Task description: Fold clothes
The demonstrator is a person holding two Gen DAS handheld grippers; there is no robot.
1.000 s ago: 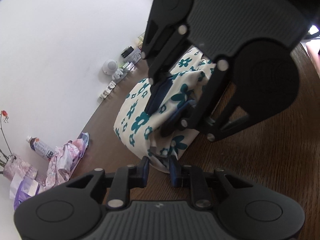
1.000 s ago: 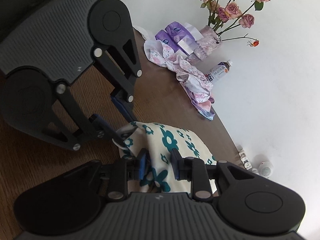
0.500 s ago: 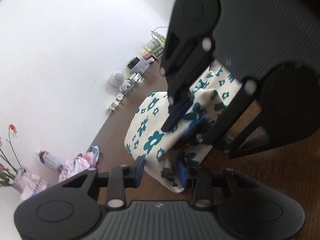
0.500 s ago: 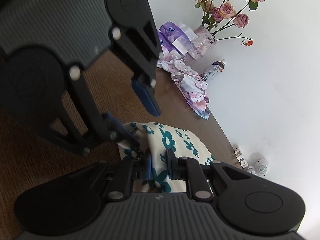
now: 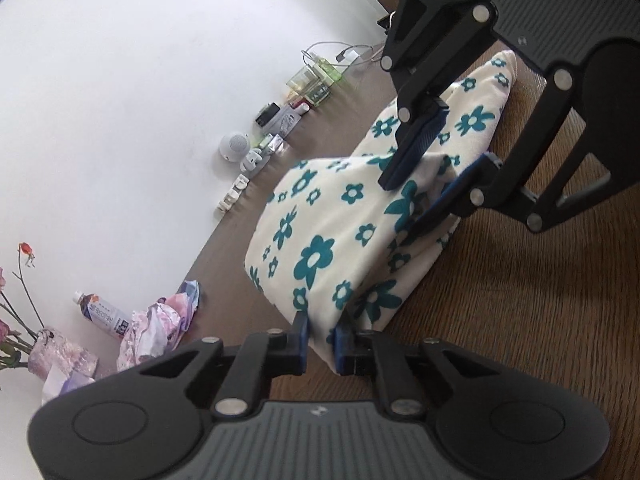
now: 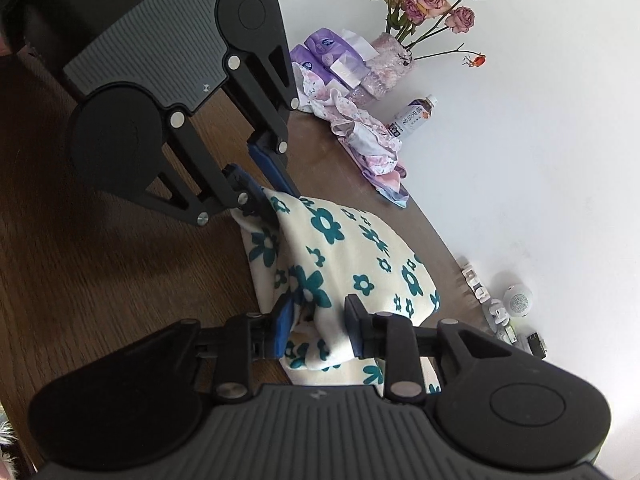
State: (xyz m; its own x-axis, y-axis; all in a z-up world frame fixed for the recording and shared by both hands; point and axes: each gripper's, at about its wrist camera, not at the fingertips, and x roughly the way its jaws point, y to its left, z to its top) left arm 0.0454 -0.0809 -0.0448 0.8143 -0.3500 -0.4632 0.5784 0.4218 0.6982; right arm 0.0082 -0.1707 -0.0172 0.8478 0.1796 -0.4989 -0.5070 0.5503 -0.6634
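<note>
We hold the left gripper (image 5: pixel 320 338) clamped on a corner of the cream cloth with teal flowers (image 5: pixel 320 240), its blue pads narrow with the fabric pinched between them. The right gripper (image 6: pixel 318 320) stands wider; a fold of the same cloth passes between its fingers, but we cannot tell whether the pads press it. The cloth lies in a folded heap on the brown wooden table (image 5: pixel 520 320), its upper layer lifted into a ridge that runs from one gripper to the other.

All other items are placed relative to the cloth:
- A crumpled pink and lilac garment (image 6: pixel 368 140) lies on the table beyond the cloth, toward the wall and apart from it.
- A drink bottle (image 6: pixel 414 116) lies just beside that garment, against the white wall (image 5: pixel 140 100).
- A vase of dusky pink roses (image 6: pixel 420 4) and purple tissue packs (image 6: pixel 320 50) stand behind the garment.
- A small round white speaker (image 5: pixel 235 145) and white earbud cases (image 5: pixel 252 160) line the wall edge level with the cloth.
- Green-tinted clear boxes (image 5: pixel 314 84) and cables (image 5: pixel 344 50) lie further along that edge.
</note>
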